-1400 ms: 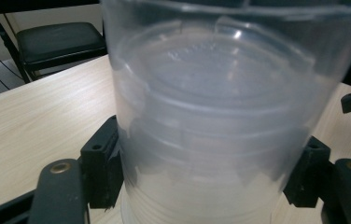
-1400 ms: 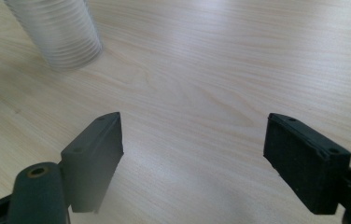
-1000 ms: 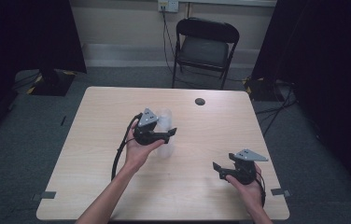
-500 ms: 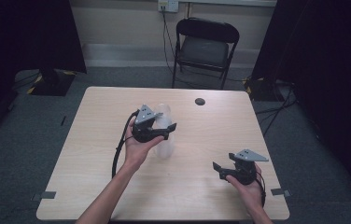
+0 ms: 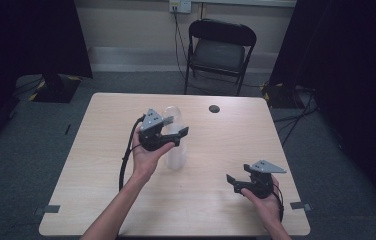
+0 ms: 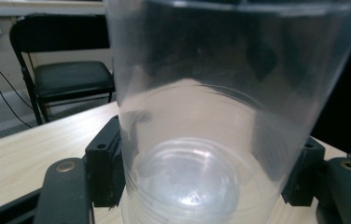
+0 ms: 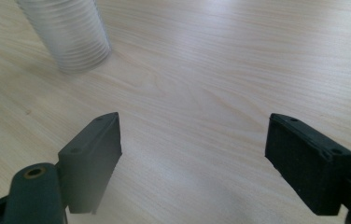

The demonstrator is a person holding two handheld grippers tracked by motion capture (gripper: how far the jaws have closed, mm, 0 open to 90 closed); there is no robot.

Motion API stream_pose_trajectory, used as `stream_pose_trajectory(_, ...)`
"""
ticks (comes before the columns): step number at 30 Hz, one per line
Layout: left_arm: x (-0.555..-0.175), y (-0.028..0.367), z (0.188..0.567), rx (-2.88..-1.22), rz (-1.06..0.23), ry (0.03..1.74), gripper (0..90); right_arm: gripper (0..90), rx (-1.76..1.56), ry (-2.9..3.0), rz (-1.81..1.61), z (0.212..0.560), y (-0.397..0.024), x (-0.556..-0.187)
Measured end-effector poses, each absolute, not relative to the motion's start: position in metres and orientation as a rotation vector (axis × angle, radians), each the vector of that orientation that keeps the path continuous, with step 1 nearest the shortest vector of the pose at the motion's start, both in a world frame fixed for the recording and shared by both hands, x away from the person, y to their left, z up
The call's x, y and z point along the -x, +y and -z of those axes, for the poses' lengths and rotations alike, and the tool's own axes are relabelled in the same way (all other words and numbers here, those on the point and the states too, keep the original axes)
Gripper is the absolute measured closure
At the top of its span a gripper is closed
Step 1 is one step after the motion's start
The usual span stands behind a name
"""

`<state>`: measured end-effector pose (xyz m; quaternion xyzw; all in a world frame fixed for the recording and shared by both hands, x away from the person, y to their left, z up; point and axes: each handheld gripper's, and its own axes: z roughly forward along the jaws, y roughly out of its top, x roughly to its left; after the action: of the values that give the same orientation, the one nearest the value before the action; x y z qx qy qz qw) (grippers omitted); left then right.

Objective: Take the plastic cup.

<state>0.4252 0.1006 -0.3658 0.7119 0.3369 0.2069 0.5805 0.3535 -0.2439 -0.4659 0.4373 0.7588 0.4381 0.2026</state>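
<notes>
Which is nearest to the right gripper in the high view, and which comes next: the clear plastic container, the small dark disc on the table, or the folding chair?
1. Clear plastic container: mid-table, up and left of the right gripper, between the left gripper's jaws.
2. Small dark disc: near the table's far edge.
3. Folding chair: on the floor beyond the table.

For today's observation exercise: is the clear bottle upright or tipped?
Upright: the bottle stands base-down on the table, left gripper around it.

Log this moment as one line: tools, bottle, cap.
left tool: just closing on clear bottle, pads at its sides | bottle: upright on table | right tool: open, nothing between | dark cap: far edge
</notes>
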Motion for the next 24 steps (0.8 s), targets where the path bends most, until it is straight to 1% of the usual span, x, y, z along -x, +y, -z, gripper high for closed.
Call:
stream_pose_trajectory(7, -0.419, 0.101, 0.357, -1.644, -0.511, 0.754, 31.8, 18.2, -1.22, 2.116, -1.224, 0.466, -0.244, -0.354)
stream_pose_trajectory(9, -0.419, 0.102, 0.354, -1.633, -0.488, 0.738, 31.8, 18.3, -1.218, 2.116, -1.222, 0.465, -0.244, -0.354)
stream_pose_trajectory(13, -0.416, 0.106, 0.351, -1.608, -0.461, 0.749, 33.0, 18.6, -1.214, 2.112, -1.227, 0.465, -0.244, -0.353)
stream_pose_trajectory(24, -0.406, 0.121, 0.345, -1.61, -0.468, 0.773, 33.0, 19.2, -1.196, 2.092, -1.224, 0.465, -0.238, -0.352)
